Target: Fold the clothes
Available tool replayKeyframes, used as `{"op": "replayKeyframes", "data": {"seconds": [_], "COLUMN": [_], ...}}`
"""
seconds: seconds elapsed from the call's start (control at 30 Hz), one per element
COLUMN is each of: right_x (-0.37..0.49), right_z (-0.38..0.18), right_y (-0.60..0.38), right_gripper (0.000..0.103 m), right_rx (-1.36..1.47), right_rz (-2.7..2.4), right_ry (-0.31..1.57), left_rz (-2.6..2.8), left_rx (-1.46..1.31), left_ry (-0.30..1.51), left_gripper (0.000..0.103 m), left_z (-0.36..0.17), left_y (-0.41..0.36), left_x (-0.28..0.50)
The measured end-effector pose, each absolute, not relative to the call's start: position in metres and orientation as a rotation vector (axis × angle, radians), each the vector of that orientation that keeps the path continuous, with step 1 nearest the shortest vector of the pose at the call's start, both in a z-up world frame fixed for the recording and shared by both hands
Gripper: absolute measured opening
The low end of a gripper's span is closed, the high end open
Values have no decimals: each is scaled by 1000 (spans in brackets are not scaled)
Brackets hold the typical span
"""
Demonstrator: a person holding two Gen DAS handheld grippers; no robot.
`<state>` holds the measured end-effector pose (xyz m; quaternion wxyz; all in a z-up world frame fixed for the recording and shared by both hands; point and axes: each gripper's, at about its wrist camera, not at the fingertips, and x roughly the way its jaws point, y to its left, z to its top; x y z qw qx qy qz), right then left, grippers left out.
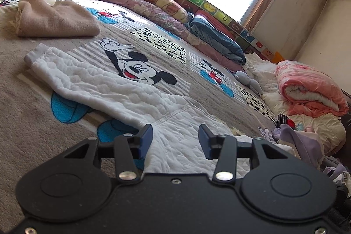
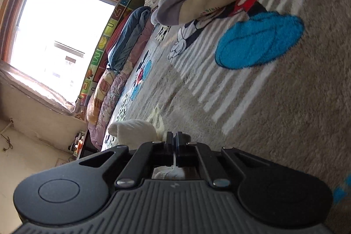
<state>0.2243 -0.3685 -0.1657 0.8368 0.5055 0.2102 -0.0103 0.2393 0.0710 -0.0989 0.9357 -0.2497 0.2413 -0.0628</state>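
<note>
Bed surface: cartoon-print blanket carrying loose and folded textiles.
A white quilted garment lies spread flat on it; a beige folded cloth sits beyond. Rolled bedding lines the window side. A pink quilt roll and a clothes pile occupy the far end.
</note>
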Motion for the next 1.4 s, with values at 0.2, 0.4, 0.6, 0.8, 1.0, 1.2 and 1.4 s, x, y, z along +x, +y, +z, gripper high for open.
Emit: {"op": "replayKeyframes", "data": {"seconds": [0.2,0.4,0.6,0.8,1.0,1.2,1.4], "right_x": [249,274,283,266,234,259,284], "right_z": [-117,-83,-76,-137,-176,-181,-176], "right_y": [-409,-428,-430,-459,-449,-433,-432], "right_gripper": [4,4,4,53,69,59,15], "right_rx": [807,571,437,828,1236,1333,1202], "right_rz": [-25,-23,-51,-139,-87,-62,-78], "right_ry": [396,372,351,471,447,454,477], "left_rz": [-151,-167,-191,-205,-207,-217,-232], "left_rx": [-500,-499,-503,-501,-501,-492,-499], "left_ry": [499,509,528,530,527,539,562], "left_gripper": [44,44,44,44,44,44,44], "left_z": [-100,-104,-107,-107,-105,-108,-112], "left_y": [67,64,61,58,59,55,55], "left_x": [244,250,255,255,252,253,259]}}
